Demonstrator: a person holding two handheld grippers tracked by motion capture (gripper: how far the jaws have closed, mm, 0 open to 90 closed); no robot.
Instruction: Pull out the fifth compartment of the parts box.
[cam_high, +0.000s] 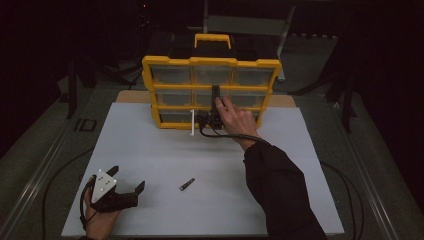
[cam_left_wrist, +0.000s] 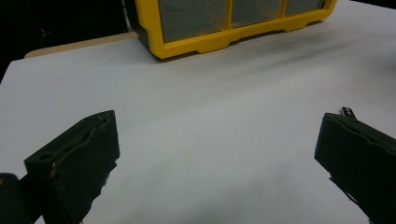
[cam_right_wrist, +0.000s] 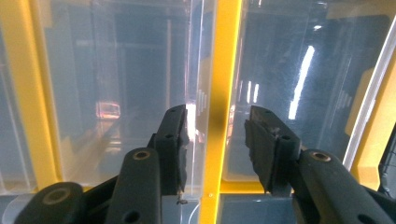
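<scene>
Yellow plastic organizer (cam_high: 211, 62), clear boxy drawers, right gripper (cam_right_wrist: 215, 122) straddling rib

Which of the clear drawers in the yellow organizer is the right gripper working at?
The right gripper is at the middle row of the yellow organizer, its jaws straddling the yellow divider between the centre and right-hand drawers; the other rows are untouched.

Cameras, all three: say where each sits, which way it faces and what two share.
High view: above the near edge, looking forward and down at the table; both hands, a sleeve.
Left gripper view: on the left gripper, low across the table; open fingers.
Right gripper view: on the right gripper, against the yellow case.
All share the case.
</scene>
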